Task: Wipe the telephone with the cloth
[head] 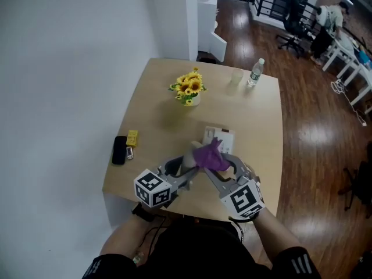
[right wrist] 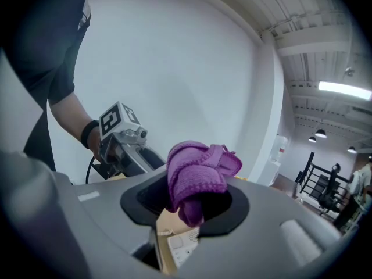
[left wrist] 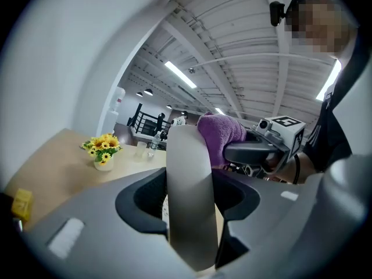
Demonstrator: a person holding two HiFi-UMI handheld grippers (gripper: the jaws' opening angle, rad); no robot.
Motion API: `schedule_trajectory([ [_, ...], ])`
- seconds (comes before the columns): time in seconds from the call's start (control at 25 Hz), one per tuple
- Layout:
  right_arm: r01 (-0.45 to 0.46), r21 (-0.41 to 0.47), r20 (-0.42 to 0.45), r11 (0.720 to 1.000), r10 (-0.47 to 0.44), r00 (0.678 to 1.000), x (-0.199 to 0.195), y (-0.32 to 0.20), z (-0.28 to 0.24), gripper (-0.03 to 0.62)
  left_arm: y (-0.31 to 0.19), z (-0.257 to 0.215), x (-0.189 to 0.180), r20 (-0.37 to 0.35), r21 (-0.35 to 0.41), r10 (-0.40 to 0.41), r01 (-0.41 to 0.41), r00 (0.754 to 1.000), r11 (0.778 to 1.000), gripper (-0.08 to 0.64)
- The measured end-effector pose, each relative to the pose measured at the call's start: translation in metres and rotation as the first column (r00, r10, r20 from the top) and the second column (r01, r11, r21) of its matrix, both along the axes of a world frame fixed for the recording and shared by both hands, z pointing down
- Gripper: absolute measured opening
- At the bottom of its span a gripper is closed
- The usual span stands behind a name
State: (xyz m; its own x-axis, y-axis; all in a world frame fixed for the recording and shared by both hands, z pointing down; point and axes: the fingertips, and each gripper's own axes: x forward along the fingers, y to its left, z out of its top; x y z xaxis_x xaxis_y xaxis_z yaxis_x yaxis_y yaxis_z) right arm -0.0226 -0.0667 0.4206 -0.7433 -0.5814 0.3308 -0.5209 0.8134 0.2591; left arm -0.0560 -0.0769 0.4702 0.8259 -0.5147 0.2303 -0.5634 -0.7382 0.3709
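Closest in, the left gripper (head: 181, 170) has its jaws closed on the telephone's pale handset (left wrist: 187, 179), held raised above the near part of the table (head: 264, 156). The right gripper (head: 216, 166) is clamped on a bunched purple cloth (right wrist: 195, 176) that presses against the handset's upper end. The telephone base (head: 220, 138) sits on the table just beyond them, its keypad and a bit of coiled cord showing under the cloth in the right gripper view. The handset looks smooth and rounded, so a hard push from the cloth could twist it in the jaws or slide it out, and this near the edge it might drop off the table. Lifting further could pull the cord taut and drag the base. The cloth is only pinched at its bunch and may work loose during rubbing. Farther back, a small vase (head: 192, 100) holds sunflowers (head: 188, 86), a clear cup (head: 236, 76) looks empty, and how full the capped bottle (head: 254, 72) is cannot be told.
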Motion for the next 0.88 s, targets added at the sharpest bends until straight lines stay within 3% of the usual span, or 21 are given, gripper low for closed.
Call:
schedule_trajectory([
  [0.12,0.025,0.023,-0.035,0.999,-0.024,0.999,-0.005,0.003,-0.013,0.141,0.012,-0.004,-0.009,-0.012,0.019,0.050,-0.050,0.999,0.999,0.221],
  [0.24,0.135,-0.027,-0.091,0.990,-0.137,0.986,-0.012,0.012,-0.015,0.141,0.023,-0.007,-0.020,-0.009,0.040,0.126,-0.125,0.992,0.991,0.221],
  [0.36,0.267,-0.136,-0.095,0.954,-0.281,0.955,-0.017,0.022,-0.014,0.141,0.036,-0.007,-0.027,0.038,0.065,0.209,-0.211,0.977,0.975,0.221],
  [0.48,0.337,-0.196,-0.151,0.921,-0.368,0.918,-0.017,0.024,-0.015,0.141,0.046,-0.009,-0.029,0.087,0.084,0.271,-0.278,0.959,0.957,0.221],
  [0.56,0.358,-0.210,-0.187,0.910,-0.397,0.899,-0.016,0.021,-0.015,0.140,0.049,-0.011,-0.029,0.105,0.102,0.295,-0.305,0.950,0.947,0.221],
  [0.68,0.382,-0.233,-0.170,0.894,-0.424,0.889,-0.018,0.017,-0.018,0.140,0.059,-0.017,-0.026,0.097,0.127,0.336,-0.346,0.937,0.930,0.221],
  [0.8,0.379,-0.235,-0.152,0.895,-0.419,0.895,-0.021,0.011,-0.022,0.138,0.069,-0.024,-0.023,0.075,0.152,0.366,-0.373,0.928,0.915,0.221],
  [0.88,0.360,-0.231,-0.123,0.904,-0.394,0.911,-0.022,0.005,-0.023,0.138,0.069,-0.028,-0.024,0.031,0.157,0.365,-0.365,0.931,0.918,0.221],
])
